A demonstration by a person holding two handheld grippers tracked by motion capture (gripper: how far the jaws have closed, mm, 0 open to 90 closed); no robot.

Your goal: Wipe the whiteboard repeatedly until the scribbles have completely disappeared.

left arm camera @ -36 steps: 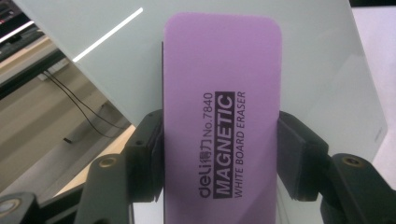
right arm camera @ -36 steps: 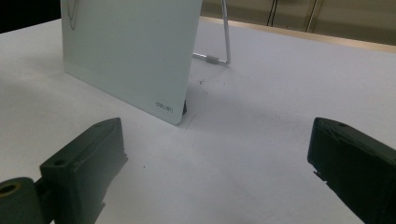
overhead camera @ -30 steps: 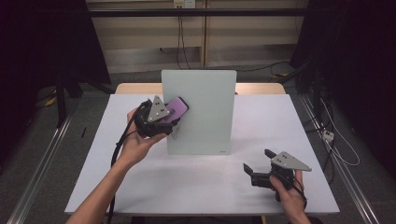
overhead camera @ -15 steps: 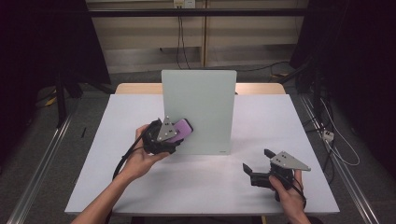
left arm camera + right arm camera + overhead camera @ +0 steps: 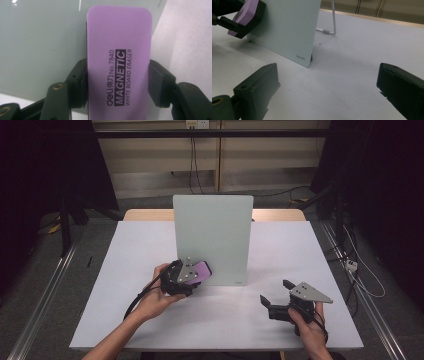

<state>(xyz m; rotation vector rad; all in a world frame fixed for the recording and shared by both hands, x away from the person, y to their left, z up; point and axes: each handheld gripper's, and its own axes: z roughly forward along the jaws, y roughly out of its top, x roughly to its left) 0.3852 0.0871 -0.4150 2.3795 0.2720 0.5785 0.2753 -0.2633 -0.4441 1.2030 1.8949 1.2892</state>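
Observation:
A pale green glass board (image 5: 212, 235) stands upright in the middle of the white table. My left gripper (image 5: 192, 275) is shut on a purple magnetic whiteboard eraser (image 5: 202, 270), low at the board's left edge. In the left gripper view the eraser (image 5: 119, 62) sits clamped between both black pads, its far face flat against the board (image 5: 42, 42). My right gripper (image 5: 274, 291) rests open on the table at the front right, jaws wide apart with nothing between them. The right gripper view shows the board (image 5: 287, 27) and the held eraser (image 5: 247, 12) off to the left.
The board leans on a thin metal wire stand (image 5: 333, 22) behind it. The white tabletop (image 5: 125, 255) spreads around the board, with a wooden strip (image 5: 145, 214) at its far edge. Dark floor, rails and cables surround the table.
The left hand has slid the eraser down the board's left side, from mid height to near its bottom. The right gripper has stayed where it was.

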